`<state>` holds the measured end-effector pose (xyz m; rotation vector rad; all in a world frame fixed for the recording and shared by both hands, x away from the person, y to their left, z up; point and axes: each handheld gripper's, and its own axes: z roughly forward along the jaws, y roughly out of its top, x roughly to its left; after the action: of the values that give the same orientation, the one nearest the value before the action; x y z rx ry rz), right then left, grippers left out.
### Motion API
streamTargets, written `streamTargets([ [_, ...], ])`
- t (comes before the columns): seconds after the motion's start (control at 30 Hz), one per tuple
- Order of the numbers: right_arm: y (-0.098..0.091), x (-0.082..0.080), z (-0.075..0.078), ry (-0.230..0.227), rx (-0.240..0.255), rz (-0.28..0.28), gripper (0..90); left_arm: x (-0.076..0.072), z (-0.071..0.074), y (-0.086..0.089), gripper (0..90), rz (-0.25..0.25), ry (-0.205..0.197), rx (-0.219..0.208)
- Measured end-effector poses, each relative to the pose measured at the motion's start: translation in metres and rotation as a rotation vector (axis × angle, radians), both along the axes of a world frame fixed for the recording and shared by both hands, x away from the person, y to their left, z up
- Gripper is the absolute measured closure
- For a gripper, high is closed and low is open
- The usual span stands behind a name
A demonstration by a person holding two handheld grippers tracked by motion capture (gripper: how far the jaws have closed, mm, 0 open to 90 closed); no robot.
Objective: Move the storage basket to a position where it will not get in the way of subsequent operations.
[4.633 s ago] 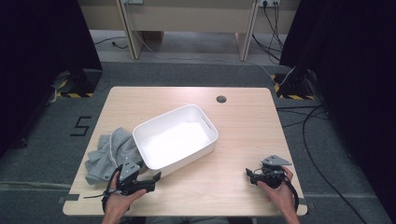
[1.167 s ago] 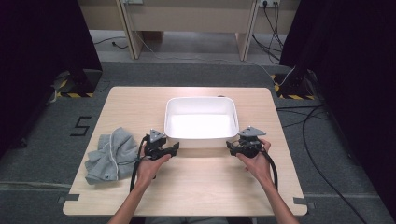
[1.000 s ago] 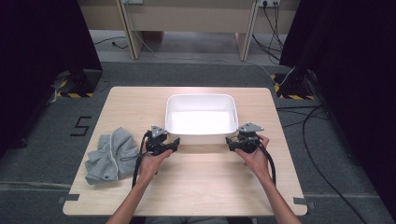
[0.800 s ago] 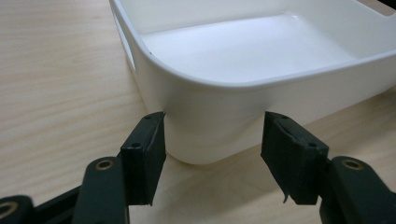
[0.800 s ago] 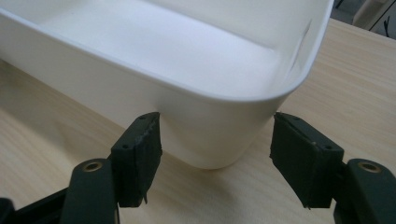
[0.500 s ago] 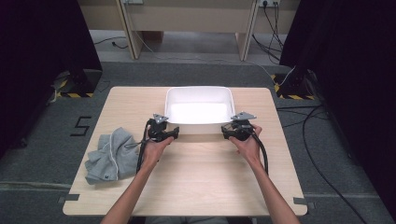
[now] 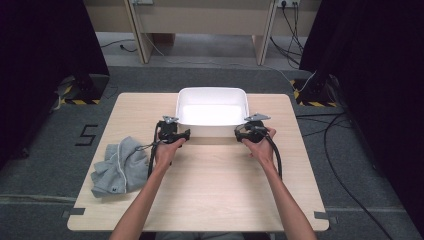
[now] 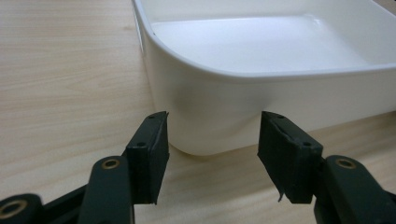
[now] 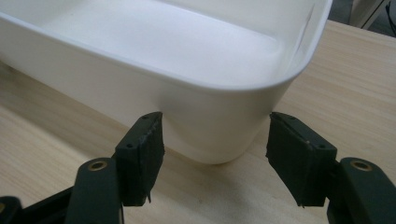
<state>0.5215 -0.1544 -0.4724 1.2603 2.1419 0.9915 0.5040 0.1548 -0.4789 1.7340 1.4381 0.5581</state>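
A white plastic tub (image 7: 212,91) stands empty at the far middle of the wooden table (image 7: 215,195). My left gripper (image 7: 186,133) is at its near left corner and my right gripper (image 7: 239,133) at its near right corner. In the left gripper view the rounded corner of the tub (image 8: 210,56) sits right at the tips of my open left gripper (image 8: 214,116). The right gripper view has the other corner of the tub (image 9: 187,56) at the tips of my open right gripper (image 9: 215,116). Neither pair of pads squeezes the wall.
A crumpled grey garment (image 7: 120,167) lies at the table's left edge, near the left forearm. Cables trail from both grippers back along the arms. Bare wood stretches between the tub and the near edge. Beyond the table are desk legs and floor cables.
The tub went from skewed at left centre to square and has slid toward the far edge. Both grippers followed it, moving away from the person and slightly inward.
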Motion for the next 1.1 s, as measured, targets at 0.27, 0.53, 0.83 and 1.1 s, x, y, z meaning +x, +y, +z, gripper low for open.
streamTargets([
  [0.27,0.002,0.011,-0.001,0.015,0.002,-0.024,37.2,0.008,-0.006,0.004,42.7,0.038,0.015,-0.033],
  [0.53,-0.001,0.018,0.0,0.014,-0.008,-0.05,37.9,0.008,-0.004,0.007,42.6,0.051,0.015,-0.049],
  [0.83,-0.005,0.003,0.008,0.023,0.027,-0.058,35.6,-0.005,0.008,0.008,38.7,0.024,0.015,-0.034],
  [1.1,-0.007,-0.022,0.015,-0.007,0.045,0.011,35.5,-0.034,0.031,0.0,34.2,-0.051,-0.019,-0.036],
])
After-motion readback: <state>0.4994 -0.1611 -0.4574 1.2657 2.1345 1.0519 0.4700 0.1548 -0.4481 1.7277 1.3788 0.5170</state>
